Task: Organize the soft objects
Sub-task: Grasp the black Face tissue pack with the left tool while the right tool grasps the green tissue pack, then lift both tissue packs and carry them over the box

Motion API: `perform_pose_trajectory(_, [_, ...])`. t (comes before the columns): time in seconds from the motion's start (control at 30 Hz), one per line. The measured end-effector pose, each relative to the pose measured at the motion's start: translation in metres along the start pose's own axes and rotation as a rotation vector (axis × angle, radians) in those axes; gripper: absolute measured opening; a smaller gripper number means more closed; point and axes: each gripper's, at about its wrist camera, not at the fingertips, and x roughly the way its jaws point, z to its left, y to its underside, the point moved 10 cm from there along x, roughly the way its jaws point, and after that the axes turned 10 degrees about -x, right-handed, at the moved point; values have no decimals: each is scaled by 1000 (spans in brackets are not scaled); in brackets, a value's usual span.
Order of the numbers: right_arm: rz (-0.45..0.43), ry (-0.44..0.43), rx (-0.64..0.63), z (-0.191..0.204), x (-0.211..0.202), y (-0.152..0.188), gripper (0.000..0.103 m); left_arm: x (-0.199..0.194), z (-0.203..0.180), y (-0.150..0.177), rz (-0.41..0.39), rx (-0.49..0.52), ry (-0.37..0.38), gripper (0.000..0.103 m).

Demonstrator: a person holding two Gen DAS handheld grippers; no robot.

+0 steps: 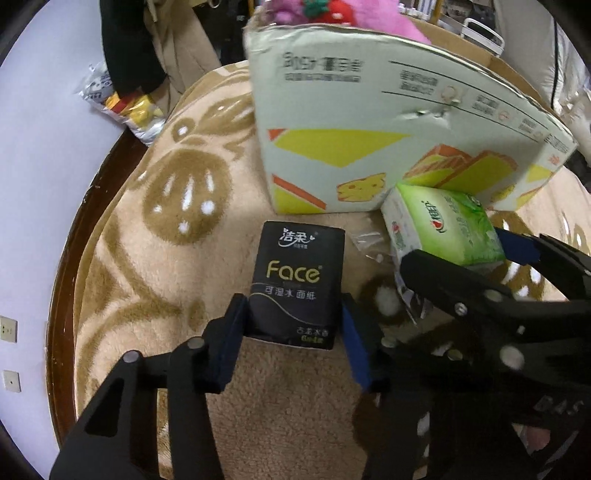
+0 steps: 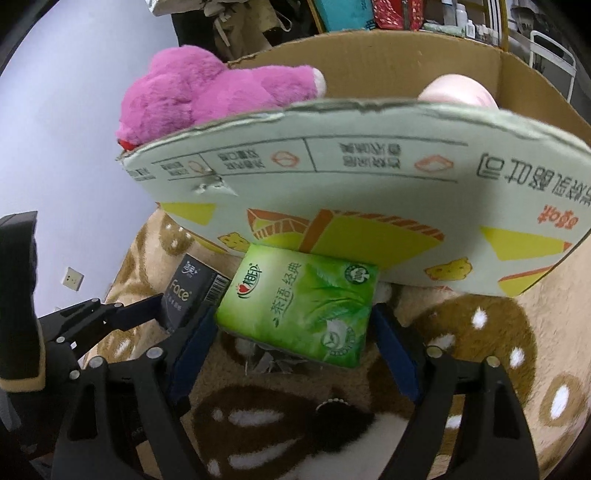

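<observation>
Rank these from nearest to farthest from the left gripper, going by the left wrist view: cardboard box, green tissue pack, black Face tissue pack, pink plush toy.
1. Black Face tissue pack: between the left gripper fingers.
2. Green tissue pack: ahead and to the right, by the right gripper.
3. Cardboard box: standing behind both packs.
4. Pink plush toy: inside the box, showing above its rim.

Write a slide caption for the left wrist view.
Left gripper jaws clamp a black rectangular tissue pack before the pale-green cardboard box.
</observation>
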Motion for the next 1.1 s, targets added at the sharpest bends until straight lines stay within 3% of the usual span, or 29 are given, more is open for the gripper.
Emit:
perform_pose_trajectory(0.43, [7,46,-6,-10,-9,3,84,-2,7,3,-3,-48,-11,48])
perform_pose_trajectory(0.63, [-16,93,-1,-24,-32,5,83,-17,12,8,-29,-78,-26,48])
perform_pose_trajectory(0.87, [-78,162,-20,-31,-71,4,83,-49,12,11,-98,-87,-37,48])
perform_pose_trajectory(1.1, [-183,197,-28,-26,-114,1,83,-95,8,2,-237,-72,-28,48])
